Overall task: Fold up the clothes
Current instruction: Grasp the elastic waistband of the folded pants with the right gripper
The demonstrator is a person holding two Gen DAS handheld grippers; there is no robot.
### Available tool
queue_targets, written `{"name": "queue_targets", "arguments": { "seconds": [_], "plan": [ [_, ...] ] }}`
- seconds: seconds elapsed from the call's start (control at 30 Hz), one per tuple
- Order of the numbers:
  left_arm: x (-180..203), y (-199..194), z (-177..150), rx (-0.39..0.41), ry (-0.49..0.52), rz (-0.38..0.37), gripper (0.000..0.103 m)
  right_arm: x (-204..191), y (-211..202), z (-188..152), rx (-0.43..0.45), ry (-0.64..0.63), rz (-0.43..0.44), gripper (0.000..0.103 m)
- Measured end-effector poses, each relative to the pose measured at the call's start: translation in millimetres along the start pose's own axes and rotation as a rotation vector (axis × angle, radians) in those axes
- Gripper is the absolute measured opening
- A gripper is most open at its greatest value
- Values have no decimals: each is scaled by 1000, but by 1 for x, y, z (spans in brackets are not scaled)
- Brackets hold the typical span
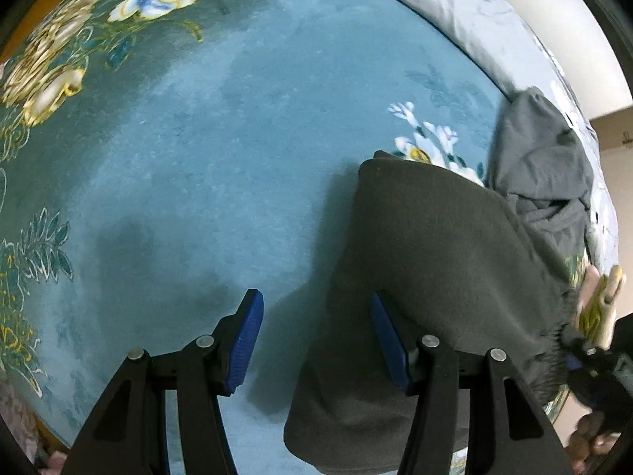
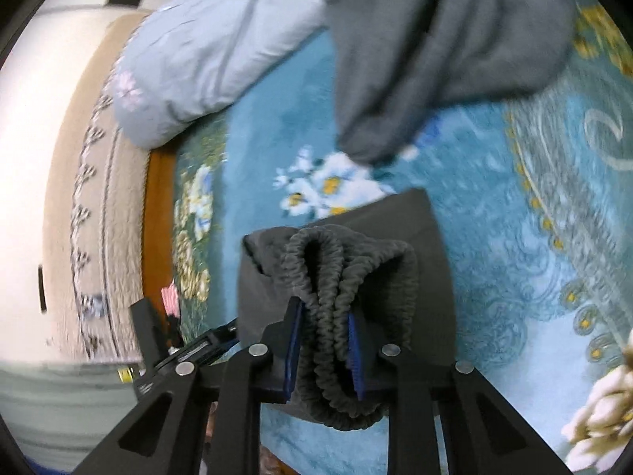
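The right gripper [image 2: 322, 352] had its jaws clamped on the ribbed elastic waistband [image 2: 336, 277] of the dark grey folded garment [image 1: 427, 269], which lay on the teal floral carpet [image 1: 237, 138]. The left gripper [image 1: 316, 340] stood wide apart and empty, just beside that garment. Farther off lay a crumpled grey garment [image 1: 542, 150] and pale bedding [image 2: 213, 51].

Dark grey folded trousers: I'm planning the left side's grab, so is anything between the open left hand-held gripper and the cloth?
Nothing visible. The left hand-held gripper is open over the blue floral blanket, with the dark grey folded trousers already at its right finger. The right hand-held gripper clamps their elastic waistband.
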State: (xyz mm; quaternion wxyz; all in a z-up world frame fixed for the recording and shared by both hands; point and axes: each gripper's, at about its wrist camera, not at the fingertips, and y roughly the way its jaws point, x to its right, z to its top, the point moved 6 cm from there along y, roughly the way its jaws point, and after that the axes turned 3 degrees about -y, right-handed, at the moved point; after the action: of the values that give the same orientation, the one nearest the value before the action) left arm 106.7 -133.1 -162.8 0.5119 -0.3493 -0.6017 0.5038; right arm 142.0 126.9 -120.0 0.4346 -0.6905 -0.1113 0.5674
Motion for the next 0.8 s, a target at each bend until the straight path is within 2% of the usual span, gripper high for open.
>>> {"name": "queue_targets", "arguments": {
  "seconds": [0.1, 0.27, 0.5, 0.8],
  "plan": [
    [0, -2, 3, 2, -14, 6, 58, 6, 8, 2, 3, 33, 22, 23],
    [-1, -12, 5, 19, -12, 11, 58, 2, 15, 4, -22, 7, 29, 23],
    [19, -27, 9, 45, 3, -37, 58, 11, 18, 0, -30, 37, 14, 25],
    [27, -50, 3, 56, 36, -72, 58, 5, 4, -1, -57, 16, -43, 36]
  ]
}}
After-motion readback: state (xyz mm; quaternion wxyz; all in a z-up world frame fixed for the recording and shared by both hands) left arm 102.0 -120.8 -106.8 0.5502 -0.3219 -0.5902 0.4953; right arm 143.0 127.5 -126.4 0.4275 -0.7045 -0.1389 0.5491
